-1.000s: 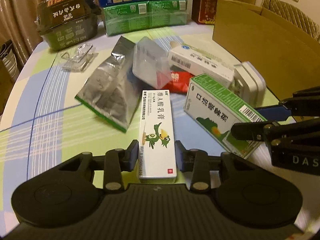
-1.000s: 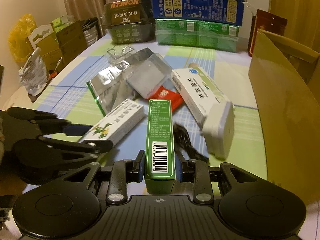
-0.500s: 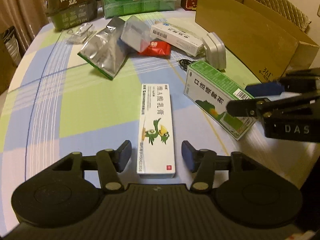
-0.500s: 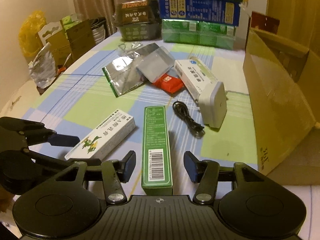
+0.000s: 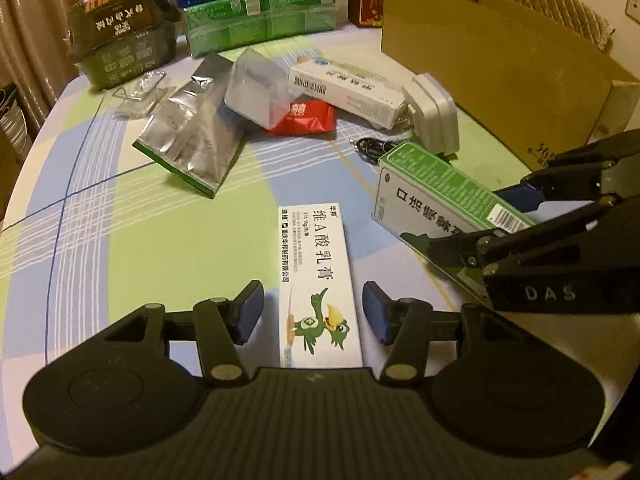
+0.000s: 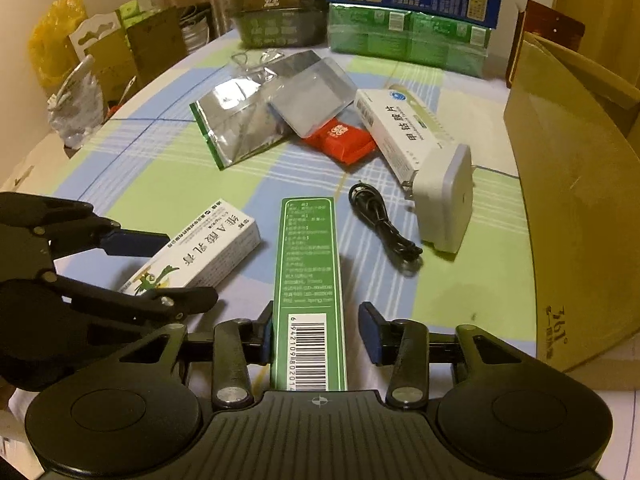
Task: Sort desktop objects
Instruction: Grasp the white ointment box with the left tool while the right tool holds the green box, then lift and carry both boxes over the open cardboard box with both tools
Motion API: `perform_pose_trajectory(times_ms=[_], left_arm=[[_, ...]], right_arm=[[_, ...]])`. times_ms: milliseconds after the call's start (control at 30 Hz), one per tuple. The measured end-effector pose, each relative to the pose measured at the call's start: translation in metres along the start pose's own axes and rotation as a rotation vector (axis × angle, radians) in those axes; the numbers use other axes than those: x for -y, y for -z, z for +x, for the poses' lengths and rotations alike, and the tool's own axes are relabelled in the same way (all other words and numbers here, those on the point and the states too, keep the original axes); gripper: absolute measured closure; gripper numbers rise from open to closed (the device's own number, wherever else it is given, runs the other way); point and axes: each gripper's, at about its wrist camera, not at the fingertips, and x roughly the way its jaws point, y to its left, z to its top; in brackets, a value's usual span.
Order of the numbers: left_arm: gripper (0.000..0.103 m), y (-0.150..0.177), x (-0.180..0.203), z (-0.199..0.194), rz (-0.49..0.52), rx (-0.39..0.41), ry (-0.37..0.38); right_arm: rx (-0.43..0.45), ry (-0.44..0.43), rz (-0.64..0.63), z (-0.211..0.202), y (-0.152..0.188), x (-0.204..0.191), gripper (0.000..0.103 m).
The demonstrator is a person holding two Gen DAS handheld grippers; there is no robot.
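- The left claw [image 5: 313, 317] stands spread, its blue pads on either side of the white ointment box [image 5: 318, 280] with clear gaps both sides; the box lies flat on the tabletop [image 5: 160, 240], its long axis running away from the camera.
- The right claw [image 6: 316, 332] is also spread around the green box [image 6: 308, 280]. The left pad looks to be at or very near the box's side, while the right pad stands clear of it. The green box rests on the tabletop on its narrow long face, barcode end nearest the camera.
- The two boxes lie near each other, apart, with the left claw's arm just beside the ointment box in the right wrist view.
- The step in hand appears to be either release or grasp of both boxes; which one I cannot tell from this moment alone.
- If grasping: centre each claw so both pads meet the long sides squarely, and close near the box's near end without skewing it. The green box is tall and narrow, so an uneven squeeze is likely to tip it.
- If leaving them: draw each claw straight back along the box's axis so no pad drags a carton sideways.
- A likely destination is the cardboard carton [image 6: 568, 200] at the right; the black cable [image 6: 384, 224] and white charger [image 6: 444, 204] lie between it and the green box, so lift over them.
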Motion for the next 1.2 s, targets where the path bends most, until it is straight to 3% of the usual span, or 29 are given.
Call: perform_pose_trajectory(times_ms=[200,333,733,833,1000,1200], left_arm=[[0.059,-0.001,-0.002,0.007,-0.008,-0.023,0.0],[0.07,-0.001,-0.003,0.006,-0.012,-0.028,0.013],[0.07,-0.005,-0.001,-0.012,-0.029,0.003,-0.019],[0.07,-0.006,-0.001,-0.023,-0.067,0.021,-0.014],[0.07,-0.023,0.015,-0.044,-0.046,0.065,-0.039],[0.07,-0.055,0.049,-0.077,-0.076,0.148,-0.012]], right_arm=[[-0.013,-0.003,-0.021,0.005,-0.002,-0.004,0.075],[-0.01,0.002,-0.026,0.005,-0.001,-0.005,0.075],[0.087,-0.001,0.034,-0.023,0.001,0.002,0.075],[0.111,-0.01,0.054,-0.036,-0.002,0.006,0.075],[0.177,0.0,0.068,-0.071,-0.018,0.018,0.075],[0.264,0.08,0.075,-0.131,-0.035,0.056,0.075]])
